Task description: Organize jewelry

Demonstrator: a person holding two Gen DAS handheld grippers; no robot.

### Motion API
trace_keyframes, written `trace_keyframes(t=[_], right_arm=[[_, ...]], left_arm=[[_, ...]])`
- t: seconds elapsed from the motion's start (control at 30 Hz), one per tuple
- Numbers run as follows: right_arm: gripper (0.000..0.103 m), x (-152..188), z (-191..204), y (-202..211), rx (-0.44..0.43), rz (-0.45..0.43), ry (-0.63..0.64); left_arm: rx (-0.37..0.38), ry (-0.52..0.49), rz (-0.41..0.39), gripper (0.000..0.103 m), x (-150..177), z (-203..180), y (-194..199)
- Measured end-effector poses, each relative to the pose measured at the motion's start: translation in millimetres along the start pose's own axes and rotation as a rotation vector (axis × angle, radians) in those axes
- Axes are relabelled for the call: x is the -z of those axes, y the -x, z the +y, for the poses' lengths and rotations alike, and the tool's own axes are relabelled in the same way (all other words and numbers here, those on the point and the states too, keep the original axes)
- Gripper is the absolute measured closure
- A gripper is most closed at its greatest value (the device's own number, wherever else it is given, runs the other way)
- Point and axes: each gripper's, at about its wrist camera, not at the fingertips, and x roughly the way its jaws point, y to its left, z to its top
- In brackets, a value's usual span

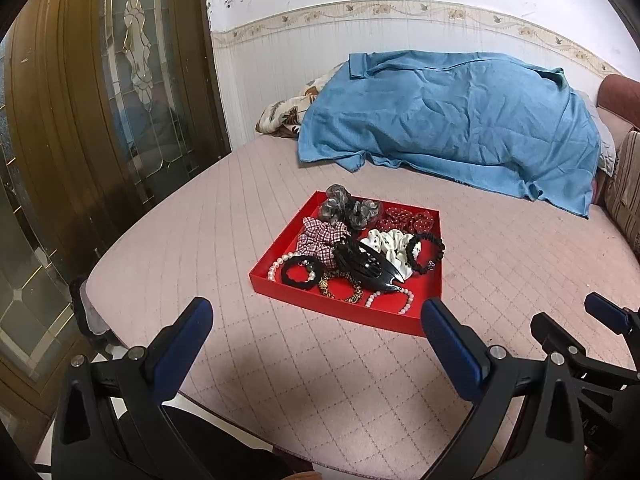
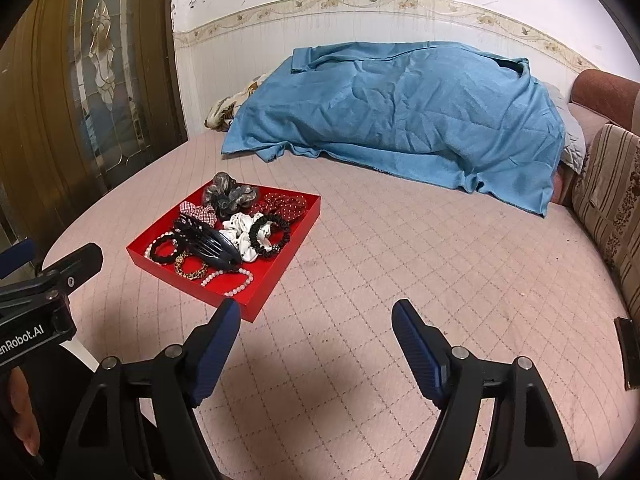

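Note:
A red tray (image 1: pixel 340 309) (image 2: pixel 298 236) lies on the pink quilted bed (image 1: pixel 320 380). It holds several scrunchies, a black claw clip (image 1: pixel 368 266) (image 2: pixel 212 246), a pearl string (image 1: pixel 402 300) (image 2: pixel 236 280), a black bead bracelet (image 1: pixel 428 252) and a leopard hair band (image 1: pixel 340 290). My left gripper (image 1: pixel 316 306) is open just short of the tray's near wall, nothing between its blue pads. My right gripper (image 2: pixel 316 307) is open over bare quilt to the right of the tray's near corner, also empty. Each gripper shows at the edge of the other's view (image 1: pixel 572 312) (image 2: pixel 56 252).
A blue blanket (image 1: pixel 448 116) covers a heap at the back of the bed. A wooden door with patterned glass (image 1: pixel 120 80) stands left, past the bed's edge. A striped cushion (image 2: pixel 608 200) lines the right side. A hand (image 2: pixel 20 420) shows at lower left.

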Motion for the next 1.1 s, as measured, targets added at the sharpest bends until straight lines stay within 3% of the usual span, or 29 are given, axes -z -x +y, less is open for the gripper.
trace_keyframes(t=[1.1], right_arm=[[0.021,5,13,-15,-0.006,0.044,0.027]], left_arm=[[0.001,0.025,0.067,0.0,6,6,-25]])
